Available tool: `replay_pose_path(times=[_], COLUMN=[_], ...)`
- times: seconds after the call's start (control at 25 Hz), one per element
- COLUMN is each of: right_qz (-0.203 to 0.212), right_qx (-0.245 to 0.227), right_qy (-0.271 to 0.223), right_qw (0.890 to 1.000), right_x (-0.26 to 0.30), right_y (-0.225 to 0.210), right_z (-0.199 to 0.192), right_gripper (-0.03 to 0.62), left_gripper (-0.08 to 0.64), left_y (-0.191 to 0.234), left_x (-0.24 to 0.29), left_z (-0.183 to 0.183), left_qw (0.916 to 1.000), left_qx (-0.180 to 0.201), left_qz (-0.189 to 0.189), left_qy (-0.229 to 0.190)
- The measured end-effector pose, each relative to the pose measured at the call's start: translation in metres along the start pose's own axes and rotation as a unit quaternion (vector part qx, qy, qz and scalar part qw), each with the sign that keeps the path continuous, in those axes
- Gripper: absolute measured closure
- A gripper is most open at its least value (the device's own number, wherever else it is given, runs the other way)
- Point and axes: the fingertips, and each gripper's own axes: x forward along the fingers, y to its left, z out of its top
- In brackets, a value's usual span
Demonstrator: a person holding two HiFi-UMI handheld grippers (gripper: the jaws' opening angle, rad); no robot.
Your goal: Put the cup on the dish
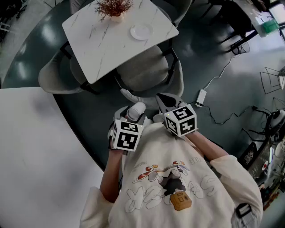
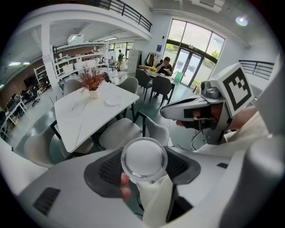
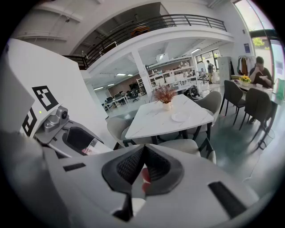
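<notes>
A white cup point(image 2: 144, 160) sits between the pads of my left gripper point(image 2: 143, 167), seen end-on, and it is held in the air. From the head view the cup point(image 1: 136, 110) pokes out of the left gripper point(image 1: 132, 114) close to the person's chest. My right gripper point(image 1: 163, 101) is beside it, jaws together with no object in them point(image 3: 142, 168). The small white dish point(image 1: 141, 31) lies on the marble table point(image 1: 102, 44), well ahead of both grippers. It also shows as the dish point(image 2: 112, 101) and the dish point(image 3: 180, 116) in the gripper views.
A potted dried plant point(image 1: 114, 9) stands on the table near the dish. Grey chairs point(image 1: 149, 73) surround the table, one between me and it. A white round table point(image 1: 35, 147) is at my left. A cable and power adapter point(image 1: 201, 95) lie on the floor at the right.
</notes>
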Motion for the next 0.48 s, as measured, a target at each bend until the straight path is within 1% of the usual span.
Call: replay_pose_path(times=[0.16, 0.32, 0.48], right_qz=[-0.003, -0.003, 0.0], right_qx=[0.014, -0.005, 0.014], right_qy=[-0.001, -0.021, -0.043], right_qw=[1.0, 1.0, 0.999], right_x=[-0.009, -0.022, -0.033], right_y=[-0.012, -0.018, -0.028], right_z=[-0.002, 0.0, 0.002], right_gripper=[0.588, 0.588, 0.588], left_gripper=[0.29, 0.29, 0.29], left_y=[-0.014, -0.027, -0.036], left_x=[0.006, 0.009, 0.01], left_z=[0.004, 0.009, 0.016], left_qw=[1.0, 1.0, 1.0], left_qx=[0.0, -0.008, 0.004], left_qz=[0.001, -0.006, -0.001], left_qy=[0.005, 0.002, 0.004])
